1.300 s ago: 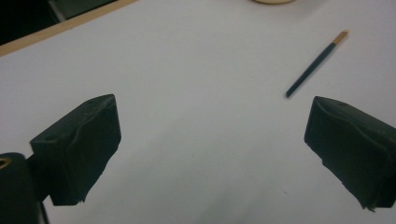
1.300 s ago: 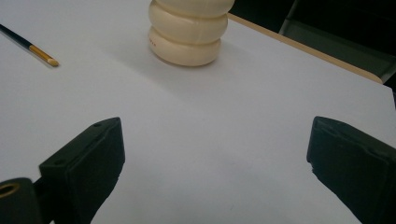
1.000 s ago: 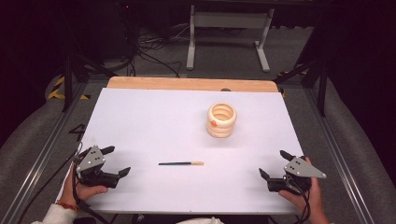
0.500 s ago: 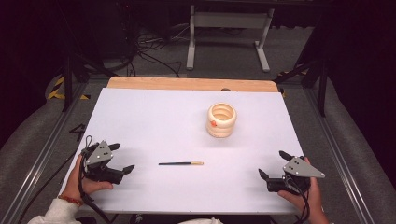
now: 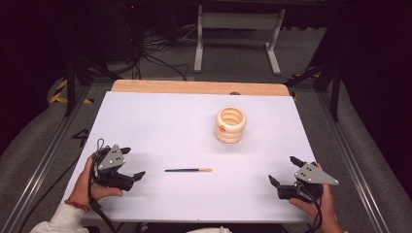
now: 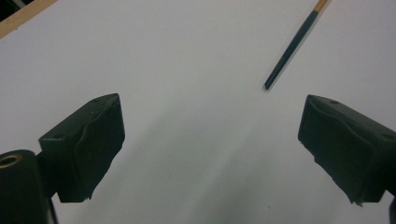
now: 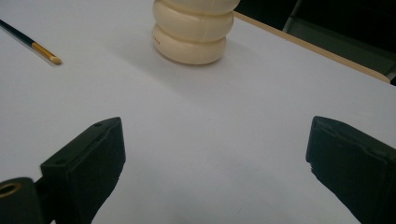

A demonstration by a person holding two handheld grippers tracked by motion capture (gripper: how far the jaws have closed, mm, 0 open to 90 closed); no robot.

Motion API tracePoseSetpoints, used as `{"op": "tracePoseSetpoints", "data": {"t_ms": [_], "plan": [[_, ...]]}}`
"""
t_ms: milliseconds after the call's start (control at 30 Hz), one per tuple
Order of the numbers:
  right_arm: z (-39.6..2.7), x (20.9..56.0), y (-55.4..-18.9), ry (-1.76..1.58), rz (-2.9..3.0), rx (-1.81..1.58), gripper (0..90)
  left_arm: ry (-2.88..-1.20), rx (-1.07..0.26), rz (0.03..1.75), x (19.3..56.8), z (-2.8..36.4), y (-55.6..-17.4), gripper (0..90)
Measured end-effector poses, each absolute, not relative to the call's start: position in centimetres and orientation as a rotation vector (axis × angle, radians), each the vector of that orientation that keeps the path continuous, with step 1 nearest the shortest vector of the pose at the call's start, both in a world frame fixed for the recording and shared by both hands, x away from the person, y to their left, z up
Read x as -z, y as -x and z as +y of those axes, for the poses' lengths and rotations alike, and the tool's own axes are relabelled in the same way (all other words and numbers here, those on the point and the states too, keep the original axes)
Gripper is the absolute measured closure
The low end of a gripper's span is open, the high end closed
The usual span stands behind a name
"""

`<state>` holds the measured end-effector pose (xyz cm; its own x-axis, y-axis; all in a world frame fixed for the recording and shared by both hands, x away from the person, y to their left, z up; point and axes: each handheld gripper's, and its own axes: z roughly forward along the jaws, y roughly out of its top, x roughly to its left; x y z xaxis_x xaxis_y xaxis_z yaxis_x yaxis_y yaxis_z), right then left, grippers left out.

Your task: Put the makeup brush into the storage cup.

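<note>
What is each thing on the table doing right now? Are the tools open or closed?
Left tool: open, holding nothing, just above the white table.
Right tool: open, holding nothing.
Paintbrush: lying flat on the table, untouched, between the two tools.
Cream ringed holder: standing upright, top open, apart from the paintbrush.

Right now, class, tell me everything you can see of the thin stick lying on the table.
The stick is slim, mostly dark, then a yellow band and a pale tip, perhaps a pencil or brush. It lies flat on the white table, apart from the cream ribbed pot, its pale tip toward the right gripper. Nothing touches it.
</note>
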<state>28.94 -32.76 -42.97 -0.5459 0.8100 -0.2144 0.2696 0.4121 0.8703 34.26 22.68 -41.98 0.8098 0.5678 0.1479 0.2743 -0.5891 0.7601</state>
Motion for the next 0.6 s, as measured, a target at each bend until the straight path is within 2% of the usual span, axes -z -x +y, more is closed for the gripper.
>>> {"op": "tracePoseSetpoints", "data": {"t_ms": [600], "plan": [[-32.0,43.5,-29.6,-0.894,2.071,-1.073,5.3,-2.272,-0.479,0.556,41.1,20.9,-34.8,8.5]]}}
